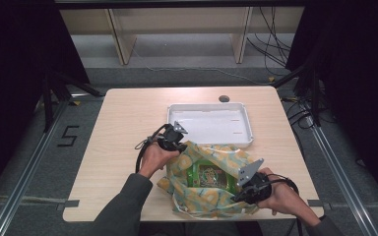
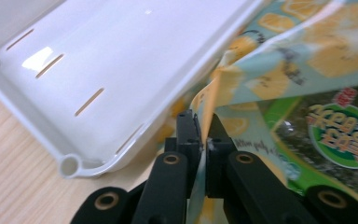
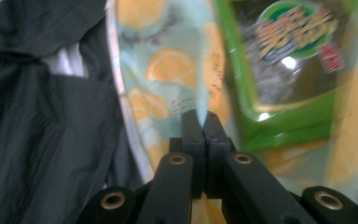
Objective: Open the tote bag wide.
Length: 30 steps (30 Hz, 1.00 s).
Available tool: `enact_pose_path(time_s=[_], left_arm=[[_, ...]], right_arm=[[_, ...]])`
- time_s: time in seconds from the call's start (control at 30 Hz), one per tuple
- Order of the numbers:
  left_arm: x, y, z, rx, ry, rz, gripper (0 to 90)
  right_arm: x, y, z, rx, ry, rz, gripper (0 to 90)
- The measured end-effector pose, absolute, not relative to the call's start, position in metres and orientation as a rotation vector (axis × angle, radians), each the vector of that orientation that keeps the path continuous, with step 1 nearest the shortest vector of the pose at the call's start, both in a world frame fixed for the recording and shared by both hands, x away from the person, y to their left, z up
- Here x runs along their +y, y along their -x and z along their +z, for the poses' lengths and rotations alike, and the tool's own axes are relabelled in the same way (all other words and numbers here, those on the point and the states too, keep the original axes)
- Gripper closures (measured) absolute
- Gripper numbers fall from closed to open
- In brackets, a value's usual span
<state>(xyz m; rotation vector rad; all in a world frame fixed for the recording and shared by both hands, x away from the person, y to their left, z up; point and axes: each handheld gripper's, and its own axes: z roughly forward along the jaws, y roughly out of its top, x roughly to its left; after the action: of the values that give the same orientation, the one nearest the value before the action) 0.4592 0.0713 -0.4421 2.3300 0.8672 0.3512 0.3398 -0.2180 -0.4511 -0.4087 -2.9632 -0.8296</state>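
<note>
Left gripper (image 2: 204, 140) clamped on rim of lemon-print bag (image 1: 211, 199), just beside white tray (image 1: 209, 109). Right gripper (image 3: 204, 122) clamped on opposite rim. Bag on table (image 1: 123, 128), green snack packet (image 1: 210, 175) inside.

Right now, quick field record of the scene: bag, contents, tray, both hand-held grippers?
bag: lemon-print bag, lying on table, mouth spread open
contents: green snack pack inside bag
tray: white tray, empty, beyond bag, touching its far edge
left hand-held gripper: shut on bag edge nearest tray
right hand-held gripper: shut on bag edge on the person's side
</note>
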Motion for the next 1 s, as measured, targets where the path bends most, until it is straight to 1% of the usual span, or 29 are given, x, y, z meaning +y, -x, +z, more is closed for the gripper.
enact_pose_path(time_s=[0.17,0.23,0.33,0.37,0.43,0.47,0.5,0.53,0.57,0.6,0.63,0.67,0.7,0.77,0.8,0.83,0.9,1.0], left_arm=[[0.081,-0.47,-0.455,0.946,-2.332,0.399,89.2],[0.083,-0.471,-0.456,0.949,-2.341,0.411,89.2],[0.086,-0.479,-0.464,0.987,-2.299,0.41,88.8],[0.086,-0.479,-0.464,0.987,-2.299,0.41,87.6],[0.086,-0.477,-0.463,0.997,-2.287,0.403,76.4],[0.086,-0.472,-0.458,0.983,-2.266,0.371,67.5],[0.087,-0.469,-0.452,0.977,-2.258,0.371,63.4],[0.088,-0.466,-0.448,0.977,-2.244,0.361,56.5],[0.088,-0.466,-0.448,0.977,-2.244,0.361,50.9],[0.09,-0.46,-0.439,0.969,-2.21,0.346,50.9],[0.091,-0.454,-0.432,0.961,-2.186,0.342,44.2],[0.092,-0.449,-0.427,0.949,-2.172,0.334,41.6],[0.094,-0.434,-0.411,0.9,-2.151,0.34,39.3],[0.094,-0.427,-0.404,0.875,-2.145,0.344,38.4],[0.093,-0.417,-0.397,0.84,-2.14,0.327,38.5],[0.09,-0.403,-0.392,0.793,-2.137,0.269,38.4],[0.085,-0.389,-0.392,0.735,-2.155,0.179,37.2],[0.076,-0.372,-0.398,0.67,-2.177,0.11,31.6]], right_arm=[[-0.221,-0.327,-0.461,-2.977,0.37,-0.761,90.0],[-0.221,-0.326,-0.464,-2.984,0.372,-0.741,90.0],[-0.218,-0.325,-0.471,-2.983,0.373,-0.689,90.0],[-0.218,-0.325,-0.471,-2.983,0.373,-0.689,90.0],[-0.218,-0.326,-0.47,-2.979,0.39,-0.703,89.0],[-0.22,-0.329,-0.465,-2.976,0.42,-0.771,79.3],[-0.221,-0.33,-0.462,-2.972,0.445,-0.803,74.8],[-0.223,-0.33,-0.456,-2.967,0.476,-0.848,67.7],[-0.223,-0.33,-0.456,-2.967,0.476,-0.848,67.7],[-0.223,-0.332,-0.451,-2.968,0.466,-0.897,64.2],[-0.225,-0.332,-0.441,-2.95,0.511,-0.981,59.6],[-0.225,-0.333,-0.433,-2.949,0.496,-1.052,54.9],[-0.225,-0.336,-0.419,-2.938,0.536,-1.202,50.7],[-0.225,-0.337,-0.414,-2.94,0.544,-1.231,50.4],[-0.222,-0.343,-0.404,-2.969,0.587,-1.278,49.0],[-0.22,-0.346,-0.402,-2.986,0.602,-1.296,48.3],[-0.216,-0.353,-0.4,-2.984,0.679,-1.322,45.6],[-0.203,-0.369,-0.407,-3.009,0.766,-1.243,40.9]])
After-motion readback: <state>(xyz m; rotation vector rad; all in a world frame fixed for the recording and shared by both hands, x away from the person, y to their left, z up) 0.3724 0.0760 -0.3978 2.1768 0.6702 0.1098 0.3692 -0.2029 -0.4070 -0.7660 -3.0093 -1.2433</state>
